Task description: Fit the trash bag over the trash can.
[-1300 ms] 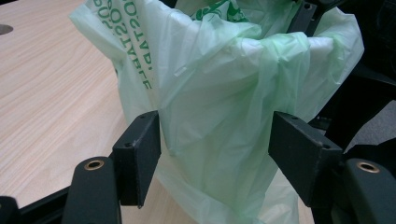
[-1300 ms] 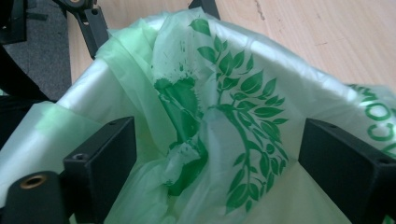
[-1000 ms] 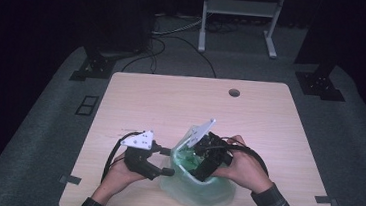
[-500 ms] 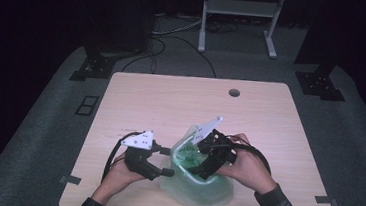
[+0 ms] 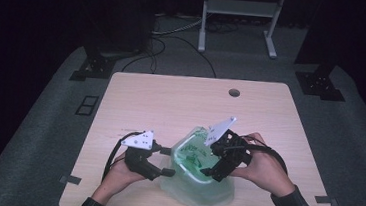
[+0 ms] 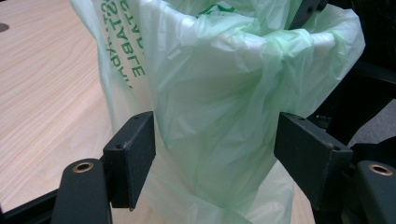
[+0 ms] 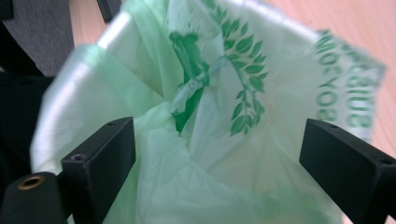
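A thin, see-through green plastic bag (image 5: pixel 194 194) with green print lies near the table's front edge, its mouth turned up. My left gripper (image 5: pixel 167 162) sits at the bag's left rim. In the left gripper view its jaws (image 6: pixel 215 154) stand apart, and a bulging fold of the bag (image 6: pixel 219 93) fills the gap without being pinched. My right gripper (image 5: pixel 210 171) reaches down into the mouth from the right. In the right gripper view its jaws (image 7: pixel 217 154) are wide open, with the bag's printed inner wall (image 7: pixel 219 93) ahead of them.
The wooden table (image 5: pixel 171 97) has a round cable hole (image 5: pixel 233 93) near its far edge and tape marks (image 5: pixel 70 179) at the front corners. Black stand feet (image 5: pixel 93 67) and a white rack (image 5: pixel 238 17) stand on the floor beyond the table.
My right gripper has shifted to the right and a little up at the bag's mouth, which now gapes wider. The left gripper has stayed in place.
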`<state>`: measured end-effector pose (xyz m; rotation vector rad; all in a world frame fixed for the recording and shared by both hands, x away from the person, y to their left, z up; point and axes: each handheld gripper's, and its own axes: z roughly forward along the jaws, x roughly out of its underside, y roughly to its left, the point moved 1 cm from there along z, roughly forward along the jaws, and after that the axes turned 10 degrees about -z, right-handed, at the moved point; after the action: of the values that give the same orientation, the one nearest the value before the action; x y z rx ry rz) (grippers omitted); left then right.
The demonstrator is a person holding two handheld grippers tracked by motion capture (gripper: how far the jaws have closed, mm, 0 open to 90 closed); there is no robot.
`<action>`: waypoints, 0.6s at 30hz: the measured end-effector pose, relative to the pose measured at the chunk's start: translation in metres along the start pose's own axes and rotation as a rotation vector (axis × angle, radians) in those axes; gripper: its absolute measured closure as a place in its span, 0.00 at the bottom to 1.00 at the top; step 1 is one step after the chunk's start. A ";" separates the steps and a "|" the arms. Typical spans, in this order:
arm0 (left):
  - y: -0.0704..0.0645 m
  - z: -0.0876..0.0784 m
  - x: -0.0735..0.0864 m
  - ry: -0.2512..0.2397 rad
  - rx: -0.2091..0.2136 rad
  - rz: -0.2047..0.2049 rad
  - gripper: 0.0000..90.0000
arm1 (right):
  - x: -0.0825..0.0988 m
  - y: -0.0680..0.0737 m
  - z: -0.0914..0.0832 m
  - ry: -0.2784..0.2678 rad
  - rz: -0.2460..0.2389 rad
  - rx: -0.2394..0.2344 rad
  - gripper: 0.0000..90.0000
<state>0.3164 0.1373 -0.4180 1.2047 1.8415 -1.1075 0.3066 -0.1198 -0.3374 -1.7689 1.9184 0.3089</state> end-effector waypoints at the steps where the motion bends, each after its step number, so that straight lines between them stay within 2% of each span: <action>1: 0.000 0.000 0.000 0.001 0.002 0.001 0.31 | 0.000 0.001 0.003 0.015 0.002 -0.007 0.11; 3: 0.000 0.000 0.000 0.000 0.004 0.001 0.31 | -0.001 0.001 0.014 0.058 0.001 -0.028 0.11; 5: 0.000 0.000 0.000 0.000 0.005 -0.001 0.31 | -0.001 0.000 0.018 0.063 0.018 -0.047 0.11; 9: 0.000 0.000 0.000 0.000 0.005 -0.001 0.31 | -0.004 0.000 0.022 0.085 0.011 -0.038 0.11; 14: 0.000 -0.001 0.000 0.000 0.001 -0.001 0.31 | -0.004 0.001 0.022 0.086 0.005 -0.028 0.11; 15: 0.000 -0.001 0.000 -0.001 -0.001 0.001 0.31 | -0.004 0.001 0.022 0.075 0.000 -0.017 0.11; 18: 0.000 -0.004 -0.002 -0.008 -0.005 -0.003 0.27 | 0.000 0.001 0.011 -0.022 0.009 0.003 0.11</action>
<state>0.3170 0.1400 -0.4143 1.1934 1.8401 -1.1069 0.3080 -0.1146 -0.3468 -1.7482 1.9113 0.3271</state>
